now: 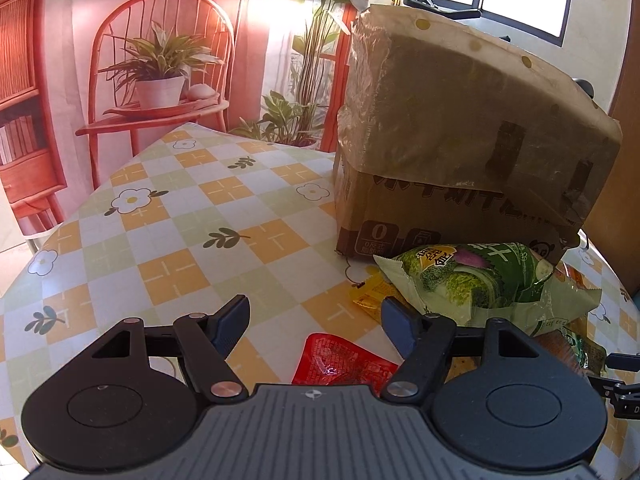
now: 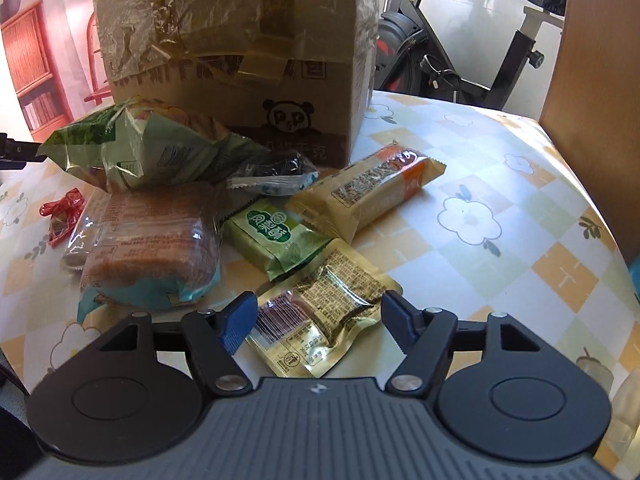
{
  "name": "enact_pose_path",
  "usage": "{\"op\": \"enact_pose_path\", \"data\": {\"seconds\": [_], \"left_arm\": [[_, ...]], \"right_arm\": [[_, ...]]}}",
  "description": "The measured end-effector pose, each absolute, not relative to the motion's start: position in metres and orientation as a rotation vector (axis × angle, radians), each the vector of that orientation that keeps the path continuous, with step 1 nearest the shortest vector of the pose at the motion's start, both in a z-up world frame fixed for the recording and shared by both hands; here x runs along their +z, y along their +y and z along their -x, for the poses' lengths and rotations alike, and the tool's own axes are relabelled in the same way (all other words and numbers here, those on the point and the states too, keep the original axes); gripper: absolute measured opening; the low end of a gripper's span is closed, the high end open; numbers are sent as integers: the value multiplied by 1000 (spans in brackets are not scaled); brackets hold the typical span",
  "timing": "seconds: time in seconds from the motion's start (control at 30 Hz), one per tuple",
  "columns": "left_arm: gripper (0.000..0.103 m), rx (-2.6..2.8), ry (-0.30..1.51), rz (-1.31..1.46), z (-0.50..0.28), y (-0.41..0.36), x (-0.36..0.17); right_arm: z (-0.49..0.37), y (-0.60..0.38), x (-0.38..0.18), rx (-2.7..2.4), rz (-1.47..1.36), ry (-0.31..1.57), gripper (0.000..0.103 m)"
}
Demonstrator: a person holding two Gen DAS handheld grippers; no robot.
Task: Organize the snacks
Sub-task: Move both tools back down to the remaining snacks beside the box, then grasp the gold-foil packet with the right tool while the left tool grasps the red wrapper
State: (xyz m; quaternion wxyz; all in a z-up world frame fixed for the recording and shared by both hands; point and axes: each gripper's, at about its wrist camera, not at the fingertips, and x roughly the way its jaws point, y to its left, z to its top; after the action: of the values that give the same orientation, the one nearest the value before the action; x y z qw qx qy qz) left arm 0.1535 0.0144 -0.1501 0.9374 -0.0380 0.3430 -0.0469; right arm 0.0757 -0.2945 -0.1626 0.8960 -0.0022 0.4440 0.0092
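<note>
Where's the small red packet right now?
In the left wrist view the red packet lies on the tablecloth, low between the open left gripper fingers, just left of the green snack bag.

From my left camera, the red packet (image 1: pixel 340 364) is half hidden behind the gripper body, and the yellow packet (image 1: pixel 370 294) is mostly covered by the green snack bag (image 1: pixel 480 284). On the right camera, that bag overlaps a dark wrapper (image 2: pixel 280 166); I can't read its label. The cardboard box (image 2: pixel 240 40) runs off the top edge.
</note>
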Motion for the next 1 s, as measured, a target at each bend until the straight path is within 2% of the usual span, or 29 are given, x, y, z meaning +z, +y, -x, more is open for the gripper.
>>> {"op": "enact_pose_path", "data": {"seconds": [0.37,0.43,0.6,0.67,0.73,0.83,0.9,1.0], "left_arm": [[74,-107,704,77,-152,12,-151],[73,-111,705,75,-152,12,-151],[73,-110,707,77,-153,13,-151],[72,-109,710,77,-154,13,-152],[72,-111,712,78,-155,13,-152],[72,-112,713,83,-155,15,-152],[72,-109,723,90,-155,17,-153],[72,-102,746,95,-156,20,-157]], "right_arm": [[-91,-295,-163,-52,-80,972,77],[-94,-292,-165,-41,-65,978,81],[-99,-285,-173,-12,21,964,85],[-102,-286,-176,8,32,945,83],[-105,-288,-176,34,41,928,72],[-108,-290,-173,44,34,937,62],[-107,-289,-172,35,46,947,62],[-101,-288,-171,32,47,957,71]]}}
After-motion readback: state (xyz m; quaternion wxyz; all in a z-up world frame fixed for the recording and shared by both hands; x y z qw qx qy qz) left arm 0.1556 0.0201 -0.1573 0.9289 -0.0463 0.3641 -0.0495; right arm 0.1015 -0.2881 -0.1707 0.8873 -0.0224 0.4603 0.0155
